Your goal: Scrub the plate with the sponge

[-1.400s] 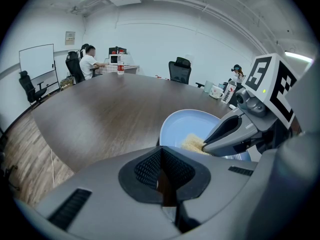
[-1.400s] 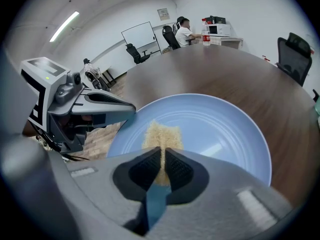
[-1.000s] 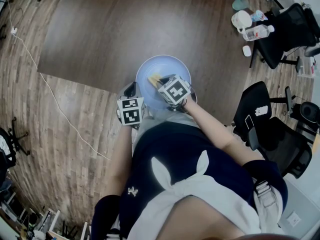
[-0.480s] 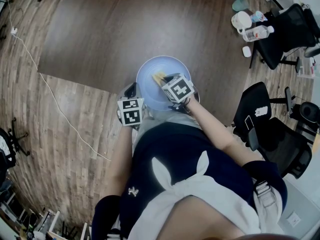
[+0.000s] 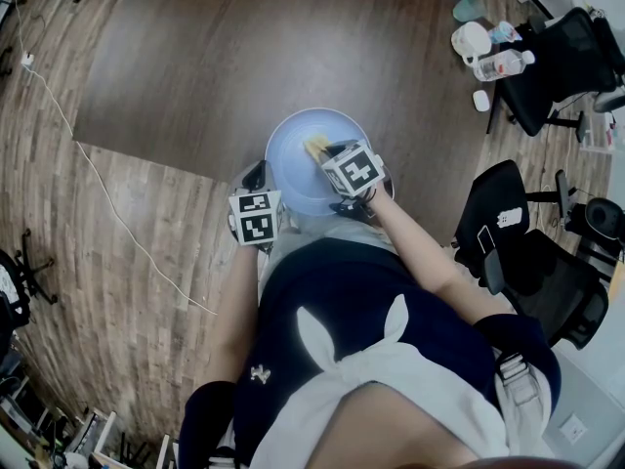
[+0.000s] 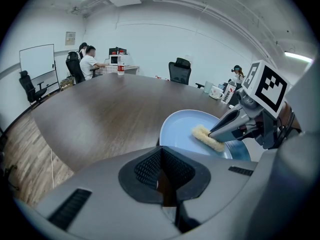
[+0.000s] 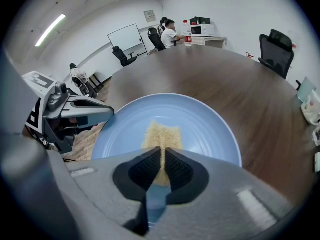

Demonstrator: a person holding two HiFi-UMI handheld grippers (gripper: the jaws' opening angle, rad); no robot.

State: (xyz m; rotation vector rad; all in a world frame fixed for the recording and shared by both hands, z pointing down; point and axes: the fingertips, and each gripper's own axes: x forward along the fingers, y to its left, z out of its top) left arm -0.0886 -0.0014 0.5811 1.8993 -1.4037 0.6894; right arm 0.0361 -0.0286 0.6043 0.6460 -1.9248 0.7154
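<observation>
A pale blue plate [image 5: 293, 169] lies on the dark wooden table, near its front edge. My right gripper [image 5: 323, 153] is shut on a yellow sponge [image 5: 314, 148] and presses it flat on the plate's inner face. In the right gripper view the sponge [image 7: 161, 134] sticks out past the jaws, over the middle of the plate [image 7: 205, 129]. My left gripper [image 5: 260, 180] is at the plate's near left rim. Its jaws stand closed there, seemingly on the plate's edge. From the left gripper view, the right gripper [image 6: 219, 132] holds the sponge [image 6: 207, 138] down on the plate [image 6: 182, 129].
The large dark table [image 5: 244, 57] stretches away behind the plate. Cups and a water bottle [image 5: 503, 63] stand at its far right. Black office chairs [image 5: 508, 223] are at the right, and a white cable [image 5: 88, 154] lies on the wooden floor at the left.
My right gripper has slid the sponge a little to the right and farther away across the plate. The left gripper and the plate have stayed put.
</observation>
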